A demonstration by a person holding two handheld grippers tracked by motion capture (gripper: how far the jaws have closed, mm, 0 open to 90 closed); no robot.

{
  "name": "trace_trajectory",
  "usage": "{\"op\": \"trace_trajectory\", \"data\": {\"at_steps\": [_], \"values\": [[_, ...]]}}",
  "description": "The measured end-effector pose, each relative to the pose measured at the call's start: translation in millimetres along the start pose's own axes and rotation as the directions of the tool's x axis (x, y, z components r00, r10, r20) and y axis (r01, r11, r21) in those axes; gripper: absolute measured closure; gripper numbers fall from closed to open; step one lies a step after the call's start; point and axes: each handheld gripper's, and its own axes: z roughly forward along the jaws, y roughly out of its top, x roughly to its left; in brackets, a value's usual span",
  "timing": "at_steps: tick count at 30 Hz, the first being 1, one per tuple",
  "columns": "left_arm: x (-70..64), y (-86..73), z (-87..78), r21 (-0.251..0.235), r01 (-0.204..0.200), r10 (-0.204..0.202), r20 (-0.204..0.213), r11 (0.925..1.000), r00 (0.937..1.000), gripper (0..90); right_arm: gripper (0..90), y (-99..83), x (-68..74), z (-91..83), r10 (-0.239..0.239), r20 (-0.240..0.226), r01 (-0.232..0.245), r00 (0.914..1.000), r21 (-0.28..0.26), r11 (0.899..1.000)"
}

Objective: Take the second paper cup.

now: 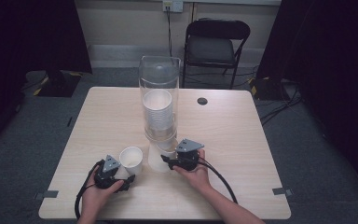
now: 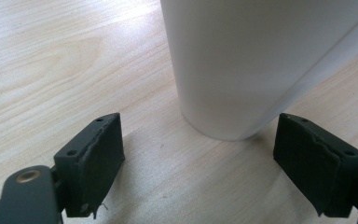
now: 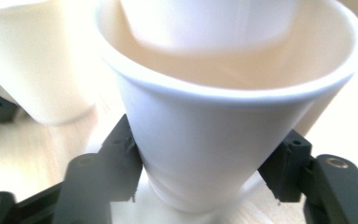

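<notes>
On the near half of the pale wooden desk (image 1: 223,140), a tall clear cup dispenser (image 1: 159,84) stood upright with a stack of white paper cups (image 1: 158,109) inside it. At its base, the right tongs (image 1: 169,163), held in the person's right hand (image 1: 196,173), were clamped on the lowest cup (image 3: 214,135), both black pads pressed against its tapered white wall near the bottom, with the next cup nested above it. To the left, a single white cup (image 1: 131,159) stood upright on the desk just beside the dispenser. The left tongs (image 1: 129,179), held in the left hand (image 1: 98,191), rested open before that cup (image 2: 242,70), their pads spread wide on either side and touching nothing.
</notes>
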Motion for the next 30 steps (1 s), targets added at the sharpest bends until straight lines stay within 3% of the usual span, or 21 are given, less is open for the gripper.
{"op": "trace_trajectory", "data": {"at_steps": [1, 3, 4, 6, 8, 12, 18, 21, 30], "values": [[0.1, 0.0, -0.1, 0.0, -0.002, 0.002, -0.001, 1.0, 1.0, 15.5, 37.2, 3.4, 3.5, -2.0, -0.019, 0.003, 0.019, 0.9998, -0.004, 1.0], [0.1, 0.0, -0.1, 0.001, -0.002, 0.002, -0.001, 1.0, 1.0, 15.5, 35.3, 13.2, 4.4, -3.5, -0.029, -0.038, 0.03, 0.9989, 0.037, 0.999], [0.0, 0.0, -0.1, 0.001, -0.002, 0.002, -0.001, 1.0, 1.0, 15.5, 34.9, 15.2, 2.3, -6.1, -0.044, -0.03, 0.045, 0.9986, 0.044, 0.998], [0.0, 0.1, 0.0, 0.001, -0.002, 0.002, -0.001, 1.0, 1.0, 15.5, 34.2, 13.0, -2.9, -10.4, -0.028, -0.059, 0.031, 0.9979, 0.057, 0.998], [0.0, -0.1, -0.1, -0.002, 0.0, 0.0, 0.001, 1.0, 1.0, 15.4, 33.5, 8.1, -3.3, -14.0, -0.059, -0.048, 0.062, 0.9971, 0.069, 0.996], [-0.8, -0.8, -0.6, -0.003, 0.007, -0.007, 0.002, 1.0, 1.0, 15.5, 32.4, 1.9, -5.4, -26.1, -0.059, -0.063, 0.064, 0.9963, 0.079, 0.995], [-0.7, -0.8, -0.7, -0.002, 0.006, -0.006, 0.001, 1.0, 1.0, 15.5, 31.3, -6.3, -18.8, -44.6, -0.059, -0.044, 0.063, 0.9973, 0.095, 0.993], [-0.7, -0.8, -0.7, -0.002, 0.005, -0.005, 0.001, 1.0, 1.0, 15.5, 31.1, -15.5, -26.9, -47.0, -0.064, -0.026, 0.067, 0.9976, 0.127, 0.99], [-1.1, -0.9, -0.5, -0.003, 0.012, -0.012, 0.004, 0.9999, 0.9999, 15.5, 29.8, -25.2, -38.2, -50.4, -0.045, -0.004, 0.045, 0.999, 0.15, 0.988]]}}
